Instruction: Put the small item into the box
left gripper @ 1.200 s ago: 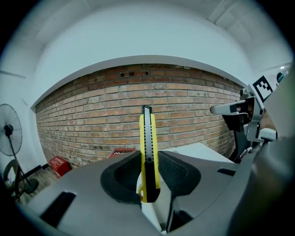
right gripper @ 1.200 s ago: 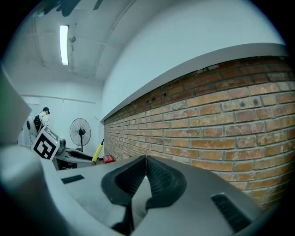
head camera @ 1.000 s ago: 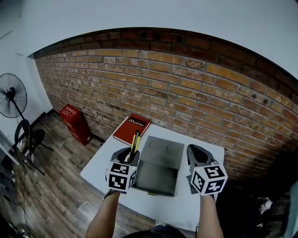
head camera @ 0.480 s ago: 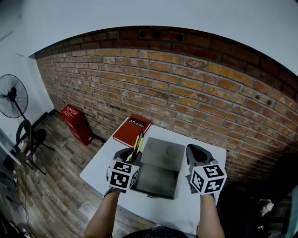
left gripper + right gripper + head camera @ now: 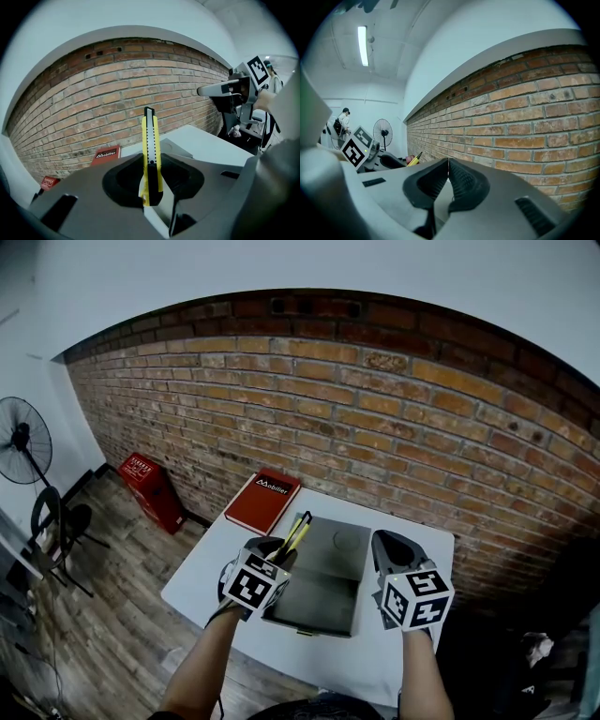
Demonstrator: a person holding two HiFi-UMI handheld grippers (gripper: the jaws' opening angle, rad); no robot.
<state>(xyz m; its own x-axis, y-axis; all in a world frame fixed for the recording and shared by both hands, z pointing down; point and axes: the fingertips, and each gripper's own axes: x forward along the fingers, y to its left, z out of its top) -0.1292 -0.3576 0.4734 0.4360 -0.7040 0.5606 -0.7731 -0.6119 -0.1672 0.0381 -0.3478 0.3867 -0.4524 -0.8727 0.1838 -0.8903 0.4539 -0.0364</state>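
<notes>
The left claw is clamped on the small item – a yellow and black utility knife – gripping its lower end so that most of its length stands out beyond the jaws. In the head view it hangs over the left edge of the open grey box, the knife tilted toward the opened lid. The right claw is closed on nothing, its 2 jaws meeting, and it sits just right of the box above the white bench. A red book lies behind the box. The step in hand looks like the carry-in: bring the knife over the box floor, then tip it flatter and lower before letting go, so it lands inside and does not glance off the rim or lid — the right claw need only keep clear
</notes>
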